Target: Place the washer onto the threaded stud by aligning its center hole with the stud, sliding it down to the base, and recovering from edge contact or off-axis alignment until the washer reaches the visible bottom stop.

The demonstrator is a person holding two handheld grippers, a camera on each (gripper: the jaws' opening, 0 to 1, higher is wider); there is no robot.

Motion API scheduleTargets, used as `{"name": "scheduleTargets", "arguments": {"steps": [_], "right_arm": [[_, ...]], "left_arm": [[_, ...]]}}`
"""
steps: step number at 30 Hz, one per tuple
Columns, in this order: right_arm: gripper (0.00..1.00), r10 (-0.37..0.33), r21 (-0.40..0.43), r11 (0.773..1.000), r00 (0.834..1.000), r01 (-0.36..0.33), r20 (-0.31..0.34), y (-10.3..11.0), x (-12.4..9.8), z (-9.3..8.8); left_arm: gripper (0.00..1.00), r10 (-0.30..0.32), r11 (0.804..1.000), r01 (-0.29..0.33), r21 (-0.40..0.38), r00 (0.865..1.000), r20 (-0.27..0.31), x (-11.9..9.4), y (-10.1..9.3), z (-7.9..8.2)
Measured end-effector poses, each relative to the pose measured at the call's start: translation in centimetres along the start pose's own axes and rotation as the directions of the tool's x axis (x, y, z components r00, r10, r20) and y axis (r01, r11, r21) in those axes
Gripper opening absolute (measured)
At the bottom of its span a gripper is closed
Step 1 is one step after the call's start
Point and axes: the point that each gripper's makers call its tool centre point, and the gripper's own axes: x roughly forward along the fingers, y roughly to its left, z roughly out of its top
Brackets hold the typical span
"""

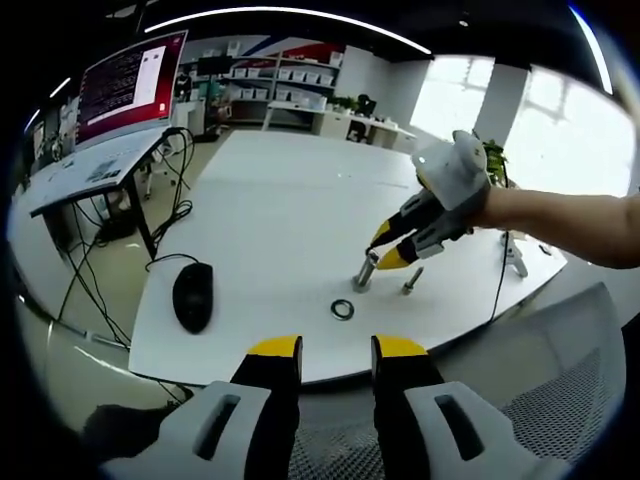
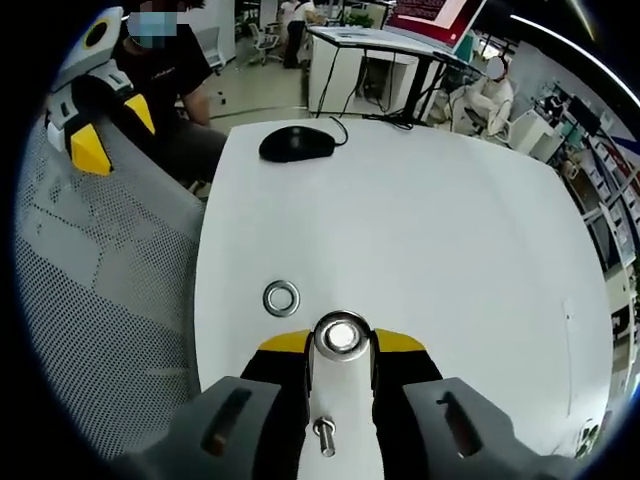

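On the white table (image 1: 270, 220) a short metal stud (image 1: 365, 272) stands upright. My right gripper (image 1: 386, 250) comes in from the right, its yellow tips pressed to the stud's top. In the right gripper view the stud (image 2: 341, 335) sits squeezed between the right gripper (image 2: 341, 342) jaws. The flat metal washer (image 1: 342, 309) lies loose on the table just in front of the stud, seen as a ring (image 2: 281, 297) left of the jaws. My left gripper (image 1: 337, 347) hangs open off the table's near edge, holding nothing.
A small loose bolt (image 1: 412, 281) stands right of the stud. A black mouse (image 1: 193, 296) lies at the table's left corner. A grey mesh chair (image 2: 90, 260) stands by the near edge, where the left gripper (image 2: 112, 130) hangs. A desk with a monitor (image 1: 130, 85) is behind.
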Motion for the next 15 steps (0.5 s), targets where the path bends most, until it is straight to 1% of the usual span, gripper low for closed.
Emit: {"name": "scheduleTargets", "arguments": {"steps": [3, 7, 10, 15], "right_arm": [[0.23, 0.002, -0.01, 1.0, 1.0, -0.002, -0.014, 0.3, 0.2, -0.1], [0.23, 0.01, -0.016, 1.0, 1.0, -0.01, -0.025, 0.1, 0.7, -0.3], [0.23, 0.014, -0.044, 0.999, 0.999, -0.016, -0.049, 0.5, 1.1, -0.7], [0.23, 0.027, -0.044, 0.999, 0.996, -0.03, -0.08, 0.6, 2.0, -1.2]], "left_arm": [[0.26, 0.001, 1.0, -0.001, 0.0, 1.0, 0.001, 0.0, -0.1, 0.0], [0.26, 0.002, 1.0, -0.002, -0.001, 1.0, 0.001, 0.0, -0.1, 0.0], [0.26, 0.002, 1.0, -0.002, -0.002, 1.0, 0.001, 0.0, -0.1, 0.0], [0.26, 0.004, 1.0, -0.004, -0.003, 1.0, 0.002, 0.0, -0.1, 0.1]]}}
